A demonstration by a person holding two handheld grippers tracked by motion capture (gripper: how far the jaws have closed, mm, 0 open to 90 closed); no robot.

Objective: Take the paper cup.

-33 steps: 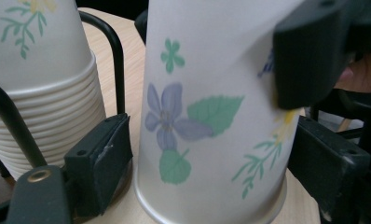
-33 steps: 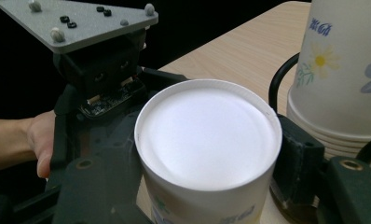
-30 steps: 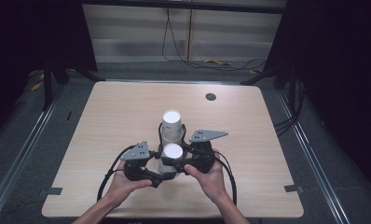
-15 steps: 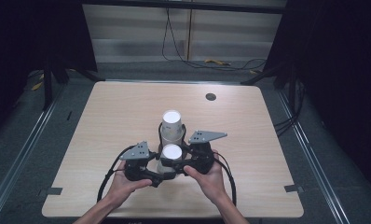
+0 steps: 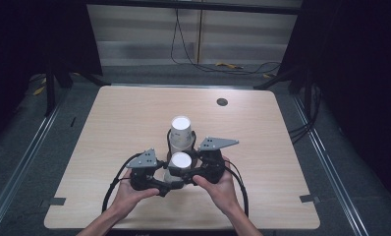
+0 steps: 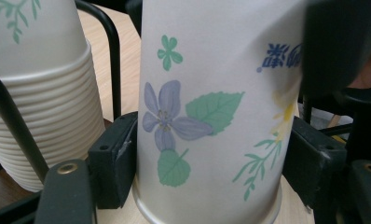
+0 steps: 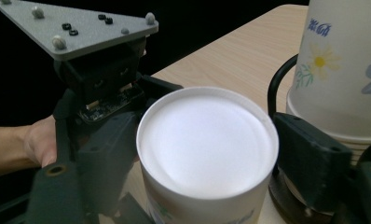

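Note:
An upside-down paper cup [image 5: 180, 162] with a flower print stands near the table's front middle. Behind it is a taller stack of the same cups [image 5: 181, 130], also upside down. My left gripper [image 5: 172, 180] comes in from the left and is shut on the single cup [image 6: 207, 93], its pads [image 6: 116, 158] against both sides low on the wall. My right gripper [image 5: 187, 170] comes in from the right. Its jaws have just been opening and stand either side of the cup's white top [image 7: 207, 140], not pressing it. The stack [image 7: 342, 70] is just beyond.
The wooden table [image 5: 110, 123] has a dark round grommet [image 5: 222, 102] near its back edge. Black gripper cables loop over the front of the table [image 5: 110, 189]. Metal floor rails run along both sides, and cables lie on the floor behind.

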